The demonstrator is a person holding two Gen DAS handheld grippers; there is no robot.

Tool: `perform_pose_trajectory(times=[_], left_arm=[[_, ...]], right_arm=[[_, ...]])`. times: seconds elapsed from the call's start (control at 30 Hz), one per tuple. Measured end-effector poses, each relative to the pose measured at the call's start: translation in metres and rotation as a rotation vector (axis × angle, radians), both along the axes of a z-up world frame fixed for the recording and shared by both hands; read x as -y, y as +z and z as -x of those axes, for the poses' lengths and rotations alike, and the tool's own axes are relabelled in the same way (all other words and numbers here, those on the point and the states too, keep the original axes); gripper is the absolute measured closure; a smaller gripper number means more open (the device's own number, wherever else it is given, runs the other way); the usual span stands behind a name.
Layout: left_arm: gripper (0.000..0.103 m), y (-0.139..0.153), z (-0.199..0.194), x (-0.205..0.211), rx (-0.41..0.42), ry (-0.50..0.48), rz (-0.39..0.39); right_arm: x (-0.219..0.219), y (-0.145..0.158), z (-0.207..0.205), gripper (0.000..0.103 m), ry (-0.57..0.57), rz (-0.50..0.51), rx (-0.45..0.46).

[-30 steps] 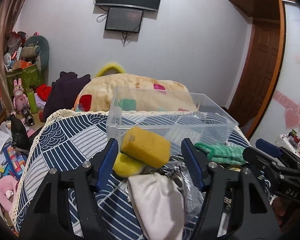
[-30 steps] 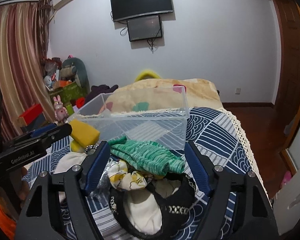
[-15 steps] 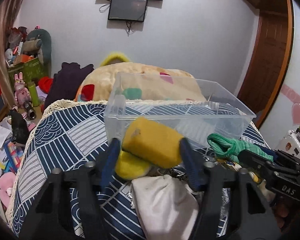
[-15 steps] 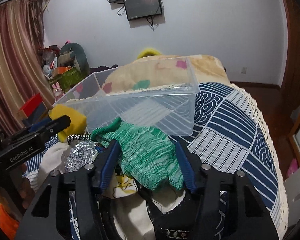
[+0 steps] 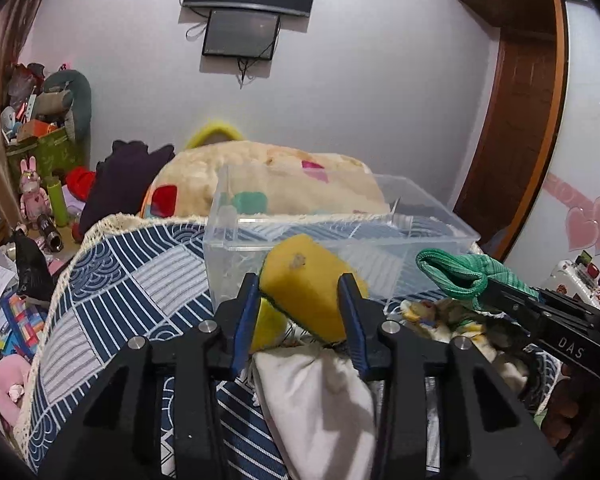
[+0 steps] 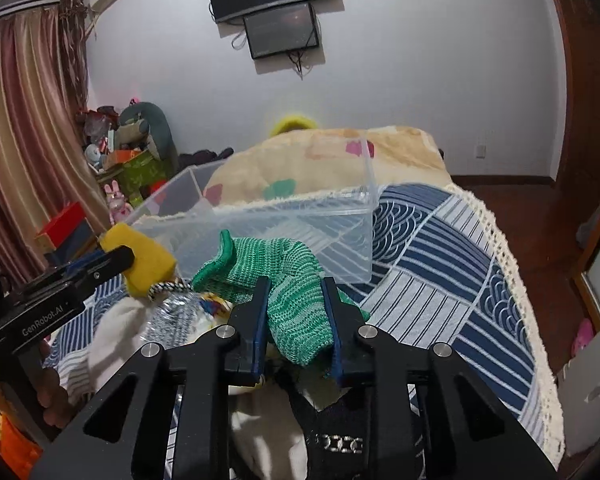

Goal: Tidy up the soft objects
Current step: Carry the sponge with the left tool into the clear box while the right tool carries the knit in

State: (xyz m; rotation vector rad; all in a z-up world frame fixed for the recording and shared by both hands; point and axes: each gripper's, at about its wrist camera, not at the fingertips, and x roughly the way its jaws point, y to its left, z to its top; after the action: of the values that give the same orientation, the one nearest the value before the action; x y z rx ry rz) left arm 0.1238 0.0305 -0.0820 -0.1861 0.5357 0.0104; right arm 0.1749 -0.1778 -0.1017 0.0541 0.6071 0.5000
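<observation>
Left gripper (image 5: 303, 312) is clamped on the yellow sponge (image 5: 308, 292), blue pads pressing its two sides, sponge tilted with its far end up against the near wall of the clear plastic bin (image 5: 440, 236). Right gripper (image 6: 294, 312) is clamped on the green knit glove (image 6: 284, 280); cuff flops out to the left, body bunched between the pads. Both items sit just near of the bin, above the pile of soft things on the blue patterned bedspread (image 6: 440, 272): white cloth (image 5: 320, 392), a black item with a chain trim (image 6: 332, 444), something silvery that I cannot identify from either view. Bin looks empty, so neither item is sorted yet. Risks, as judgement: the sponge is compressible and held off-centre, so it may pivot or squirt out on the lift; a second yellow-green piece (image 5: 270, 326) lies touching under it and might drag along. The glove is gripped through a loose fold only, so the knit could slip, or the hanging cuff could catch on the bin rim (image 6: 292, 200) going over. The bin is light and rests on soft bedding, so a nudge from either gripper could shift or tip it. Versus a second ago: both sets of jaws stood wide apart around their targets and have just been closing, now with sponge and glove squeezed between them; both items sit higher in view and nearer the bin wall.
</observation>
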Motion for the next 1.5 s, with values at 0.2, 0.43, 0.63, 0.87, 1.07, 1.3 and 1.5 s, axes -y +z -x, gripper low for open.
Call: perform_pose_trajectory(times=[0.2,0.43,0.63,0.87,1.07,1.3,1.5], left_arm=[[0.063,0.022,0.018,0.006,0.073,-0.003,-0.027],[0.063,0.045,0.027,0.001,0.14,0.05,-0.046],[0.063,0.058,0.016,-0.008,0.154,0.074,-0.058],[0.063,0.064,-0.008,-0.015,0.135,0.08,-0.075],[0.063,0.056,-0.034,-0.02,0.073,0.064,-0.079],[0.063,0.038,-0.055,-0.018,-0.01,0.032,-0.093],[0.063,0.023,-0.071,-0.017,-0.082,0.0,-0.089]], right_arm=[[0.003,0.019,0.008,0.081,0.0,-0.015,0.058],[0.004,0.037,0.0,0.081,-0.005,-0.007,0.106],[0.001,0.051,-0.013,0.081,-0.012,0.006,0.132],[-0.014,0.061,-0.037,0.081,0.002,0.028,0.142],[-0.033,0.056,-0.055,0.081,0.026,0.077,0.116],[-0.048,0.038,-0.074,0.081,0.053,0.135,0.045],[-0.059,0.023,-0.088,0.081,0.072,0.191,-0.02]])
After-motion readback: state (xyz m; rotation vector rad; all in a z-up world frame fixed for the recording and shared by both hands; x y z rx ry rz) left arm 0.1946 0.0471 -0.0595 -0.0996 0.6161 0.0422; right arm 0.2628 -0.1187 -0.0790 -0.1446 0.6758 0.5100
